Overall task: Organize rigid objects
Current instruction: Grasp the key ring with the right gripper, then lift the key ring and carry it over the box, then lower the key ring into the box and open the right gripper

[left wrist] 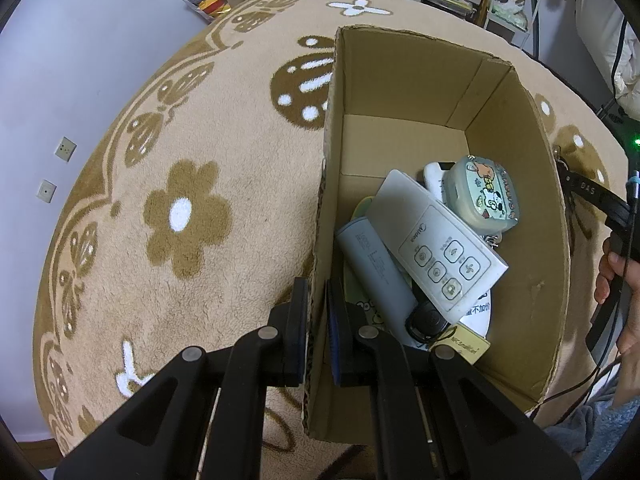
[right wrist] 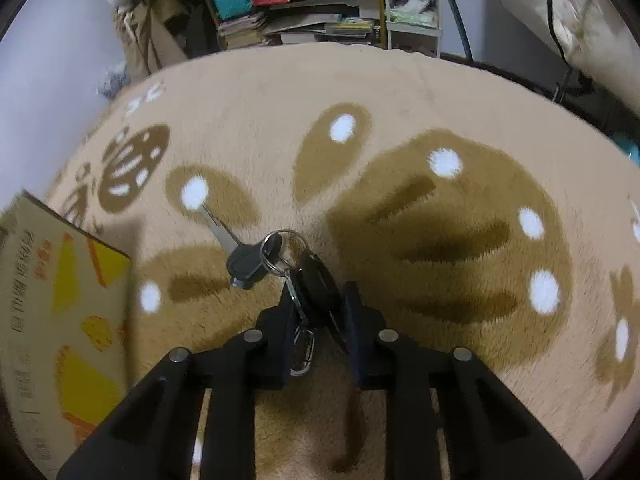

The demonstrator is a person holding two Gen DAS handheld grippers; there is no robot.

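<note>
My left gripper [left wrist: 318, 292] is shut on the near left wall of an open cardboard box [left wrist: 400, 80] that stands on the rug. Inside the box lie a white remote [left wrist: 432, 240], a grey power bank [left wrist: 376, 268], a cartoon-printed case [left wrist: 484, 196], a black car key [left wrist: 426, 320] and a tan tag [left wrist: 468, 346]. In the right wrist view my right gripper [right wrist: 318, 292] points down at the rug, its pads closed on the black fob [right wrist: 316, 284] of a key bunch. A black-headed key [right wrist: 244, 262], a ring [right wrist: 280, 252] and a carabiner [right wrist: 302, 346] hang from the bunch.
A beige flower-patterned rug [left wrist: 200, 216] covers the floor. The box's printed outer side [right wrist: 60, 300] stands left of the keys. A hand [left wrist: 616, 276] shows beyond the box's right wall. Cluttered shelves [right wrist: 320, 12] and cables line the far edge of the rug.
</note>
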